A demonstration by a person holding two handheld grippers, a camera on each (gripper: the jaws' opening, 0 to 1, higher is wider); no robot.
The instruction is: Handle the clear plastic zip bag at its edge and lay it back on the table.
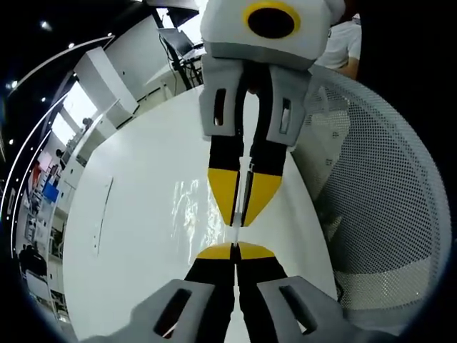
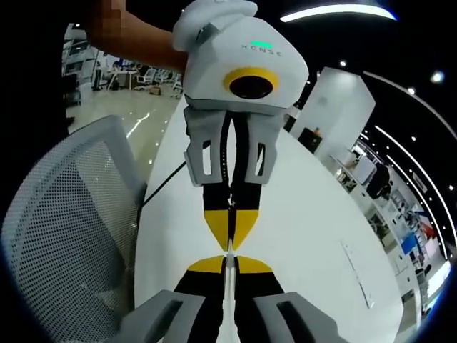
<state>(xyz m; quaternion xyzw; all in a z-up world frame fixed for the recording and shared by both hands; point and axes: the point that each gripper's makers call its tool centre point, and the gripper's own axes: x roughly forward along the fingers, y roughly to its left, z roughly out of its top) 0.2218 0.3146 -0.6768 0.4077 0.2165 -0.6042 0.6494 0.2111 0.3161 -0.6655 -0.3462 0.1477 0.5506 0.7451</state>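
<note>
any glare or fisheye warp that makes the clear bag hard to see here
Left gripper view: ceiling light glares off the white table, and the clear bag reads only as faint streaky reflections beside the tongs; the mesh chair bows strongly. Right gripper view: the bag edge is a thin pale sliver between the tongs' tips; the table edges curve.

My worktop is long, white and glossy, reflecting the ceiling lights. A thin flat strip lies on it, and a black cable trails over its edge.

table white | chair white mesh | jaws yellow-tipped black
</note>
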